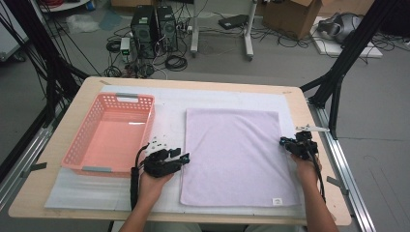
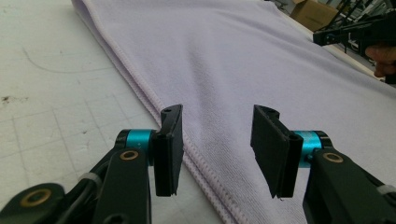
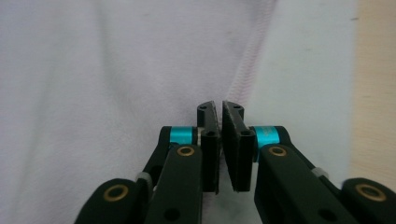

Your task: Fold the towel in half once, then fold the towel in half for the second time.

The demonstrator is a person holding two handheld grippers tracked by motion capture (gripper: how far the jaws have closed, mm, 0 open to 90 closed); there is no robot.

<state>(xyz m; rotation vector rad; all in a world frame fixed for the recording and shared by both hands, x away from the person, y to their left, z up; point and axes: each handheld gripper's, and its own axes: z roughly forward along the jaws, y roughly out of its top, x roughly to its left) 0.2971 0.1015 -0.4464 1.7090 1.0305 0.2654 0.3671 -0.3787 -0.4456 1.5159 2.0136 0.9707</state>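
Left tongs [image 2: 217, 144] open over the towel's [image 1: 232, 154] left hem; right tongs [image 3: 219, 140] closed at its right hem, maybe pinching it, can't tell.

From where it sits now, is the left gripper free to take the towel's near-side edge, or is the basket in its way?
Probably yes. The left gripper has its jaws apart right over the hem of the towel, with nothing between them. The pink basket stands to its other side, clear of that path.
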